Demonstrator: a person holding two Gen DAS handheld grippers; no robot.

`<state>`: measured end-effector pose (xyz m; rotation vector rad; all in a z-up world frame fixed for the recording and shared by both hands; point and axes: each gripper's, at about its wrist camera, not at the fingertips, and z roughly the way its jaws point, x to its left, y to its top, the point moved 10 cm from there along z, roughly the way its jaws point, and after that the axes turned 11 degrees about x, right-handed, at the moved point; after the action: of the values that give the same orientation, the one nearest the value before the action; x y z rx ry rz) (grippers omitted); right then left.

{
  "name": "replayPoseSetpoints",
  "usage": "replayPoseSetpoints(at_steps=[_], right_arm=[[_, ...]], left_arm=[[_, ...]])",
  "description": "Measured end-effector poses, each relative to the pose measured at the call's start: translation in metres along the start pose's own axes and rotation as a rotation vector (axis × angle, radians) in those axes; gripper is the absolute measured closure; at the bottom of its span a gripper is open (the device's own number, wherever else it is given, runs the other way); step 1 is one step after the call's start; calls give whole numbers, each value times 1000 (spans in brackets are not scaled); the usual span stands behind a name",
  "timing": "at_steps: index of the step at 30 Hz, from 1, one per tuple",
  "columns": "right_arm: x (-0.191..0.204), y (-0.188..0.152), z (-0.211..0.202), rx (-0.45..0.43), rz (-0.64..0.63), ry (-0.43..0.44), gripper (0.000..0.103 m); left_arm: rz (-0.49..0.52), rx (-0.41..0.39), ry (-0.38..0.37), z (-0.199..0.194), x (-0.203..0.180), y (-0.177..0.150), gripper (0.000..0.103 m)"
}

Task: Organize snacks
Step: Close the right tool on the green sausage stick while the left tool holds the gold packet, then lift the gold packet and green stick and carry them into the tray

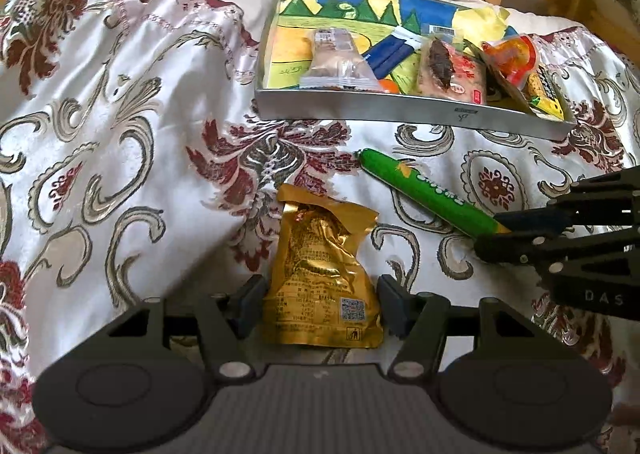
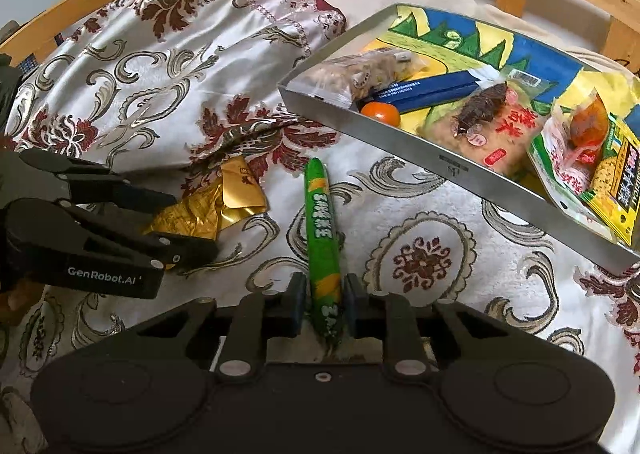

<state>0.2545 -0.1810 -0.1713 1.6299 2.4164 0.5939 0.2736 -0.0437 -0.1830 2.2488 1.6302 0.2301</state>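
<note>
Left claw point(image 1: 318, 304) straddles the gold pouch point(image 1: 320, 278), jaws spread, pads not clearly touching. Right claw point(image 2: 323, 304) is clamped on the green stick point(image 2: 322, 238). Both snacks lie on the bed just in front of the tray point(image 1: 400, 108). Tray already holds several packets, a blue bar and an orange; these two look like the last ones out. Pouch: crinkled foil, flat. Stick: smooth plastic tube. Tray: rigid metal rim.

Our left gripper point(image 1: 320, 304) has its fingers spread wide and low; our right gripper point(image 2: 323, 304) has its fingers drawn narrow.
</note>
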Motion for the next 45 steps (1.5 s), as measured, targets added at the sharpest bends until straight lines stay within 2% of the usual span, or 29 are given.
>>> replayPoseSetpoints(at_steps=[2, 4, 6, 10, 15, 18, 19, 20, 25, 30, 31, 32, 35, 40, 45], right_arm=[[0, 3, 2, -15, -3, -2, 74], [-1, 7, 4, -32, -1, -6, 67], [-1, 12, 6, -56, -21, -24, 65], [-1, 20, 21, -60, -27, -15, 65], [2, 23, 30, -64, -57, -34, 67], [3, 22, 30, -70, -73, -49, 75], [3, 22, 31, -71, -82, -62, 81], [3, 22, 30, -74, -93, -75, 83], [9, 20, 24, -85, -163, -132, 84], [16, 20, 12, -112, -224, -164, 84], [17, 21, 10, -118, -229, -168, 84], [17, 22, 7, -125, -231, -169, 84], [18, 23, 3, -137, -239, -176, 84], [19, 20, 5, -123, -238, -174, 84], [18, 22, 2, -135, -236, -182, 84]], left_arm=[[-15, 4, 19, 0, 4, 2, 26], [-28, 3, 20, 1, 8, 4, 25], [-26, 0, 27, 3, 8, 6, 24], [1, -8, 51, 8, 5, 10, 20], [7, -5, 55, 12, 4, 13, 21], [14, 2, 61, 13, 3, 14, 32], [16, 2, 61, 12, 3, 15, 43], [22, 1, 59, 11, 2, 16, 48], [-23, 10, 17, 5, 6, 18, 60], [-93, -3, -26, -6, 13, 20, 63], [-99, -7, -25, -7, 14, 20, 66], [-104, -14, -21, -10, 15, 20, 77], [-114, -35, -42, -17, 16, 22, 78], [-112, 0, -25, -6, 17, 18, 76], [-111, -38, -18, -15, 16, 22, 79]])
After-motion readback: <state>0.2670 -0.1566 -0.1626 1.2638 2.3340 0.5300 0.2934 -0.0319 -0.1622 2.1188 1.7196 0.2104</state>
